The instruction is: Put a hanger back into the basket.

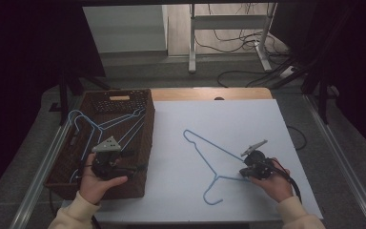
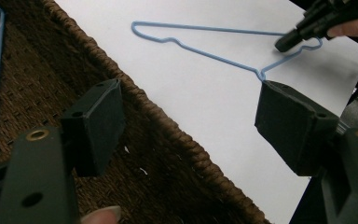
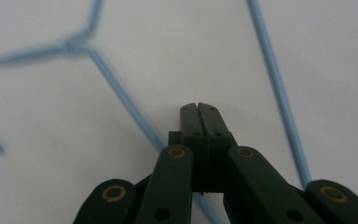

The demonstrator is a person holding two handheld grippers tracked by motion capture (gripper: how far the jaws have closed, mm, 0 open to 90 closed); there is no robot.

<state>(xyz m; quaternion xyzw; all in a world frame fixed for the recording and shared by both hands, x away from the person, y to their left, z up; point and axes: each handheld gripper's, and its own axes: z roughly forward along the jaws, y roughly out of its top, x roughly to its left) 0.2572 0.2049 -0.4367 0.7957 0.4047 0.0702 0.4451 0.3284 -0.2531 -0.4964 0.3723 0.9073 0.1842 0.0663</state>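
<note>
1. White table [image 1: 248, 124]: broad and mostly bare, with one job on it. Looks like clearing hangers into the basket.
2. Brown woven basket [image 1: 148, 138]: sits at the left edge of the table, under the left hand. Already holds blue hangers [image 1: 102, 125], at least two by the look of it, lying overlapped on the weave. Counts as the done part.
3. Loose blue wire hanger [image 1: 205, 145]: lies flat on the white surface to the right of the basket and well apart from it, hook pointing towards the person. Not in the basket yet, so this is the part left, judging from here.
4. Left gripper [image 1: 136, 161]: hovers over the basket's near right corner, jaws spread wide and holding nothing. Seems ready to receive or steady.
5. Right gripper [image 3: 198, 109]: down at the hanger near its neck, jaws pressed fully together. Wire runs beneath the gripper body rather than between the tips as far as the right gripper view shows, so no sure grip. Probably needs a proper pinch on the wire before the carry across to the basket.
</note>
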